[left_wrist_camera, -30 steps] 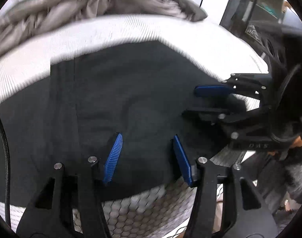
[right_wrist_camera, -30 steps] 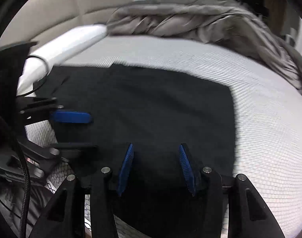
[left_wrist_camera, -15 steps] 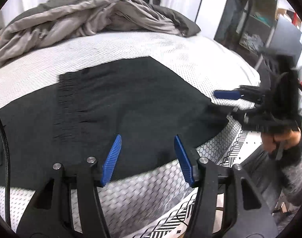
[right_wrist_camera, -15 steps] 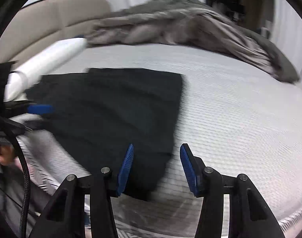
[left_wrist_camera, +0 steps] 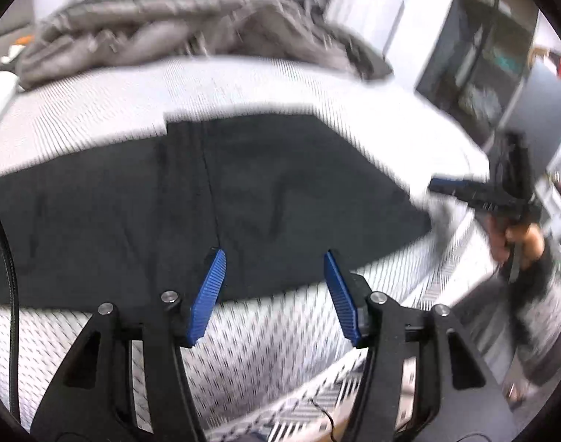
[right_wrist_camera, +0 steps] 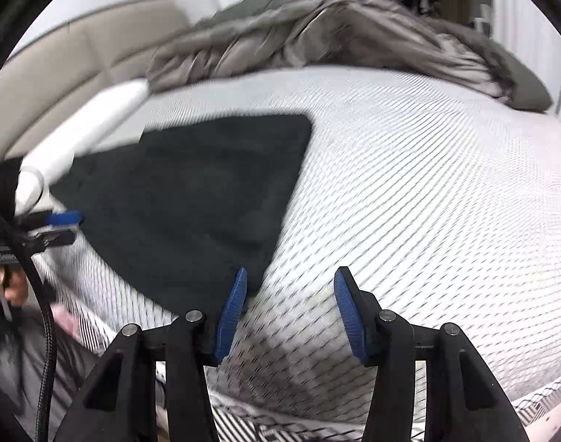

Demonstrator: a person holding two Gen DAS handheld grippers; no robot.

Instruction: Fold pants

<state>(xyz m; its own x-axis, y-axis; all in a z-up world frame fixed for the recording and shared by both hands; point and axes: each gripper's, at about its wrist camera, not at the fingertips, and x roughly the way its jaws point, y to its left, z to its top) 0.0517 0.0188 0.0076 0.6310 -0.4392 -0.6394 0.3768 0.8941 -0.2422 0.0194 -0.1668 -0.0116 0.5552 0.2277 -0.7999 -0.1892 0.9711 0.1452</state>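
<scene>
Black folded pants (left_wrist_camera: pixel 243 191) lie flat on the white patterned mattress (left_wrist_camera: pixel 265 350), near its front edge. My left gripper (left_wrist_camera: pixel 273 254) hovers open over the pants' near hem, nothing between its blue pads. In the right wrist view the pants (right_wrist_camera: pixel 192 191) lie to the left. My right gripper (right_wrist_camera: pixel 290 272) is open above bare mattress (right_wrist_camera: pixel 409 184), its left pad just at the pants' corner. Each gripper shows in the other's view: the right gripper (left_wrist_camera: pixel 449 186) past the pants' right end, the left gripper (right_wrist_camera: pixel 65 221) by their left end.
A crumpled grey duvet (left_wrist_camera: pixel 177 29) is heaped at the back of the bed. A white roll (right_wrist_camera: pixel 85 129) and a beige headboard (right_wrist_camera: pixel 70 62) lie at the left. Dark shelving (left_wrist_camera: pixel 494 59) stands beyond the bed. A hand (left_wrist_camera: pixel 516 239) holds the right gripper.
Both grippers have drawn back off the pants and risen a little. The right one has swung to the right, from over the cloth to over bare mattress. The pants stay flat.
</scene>
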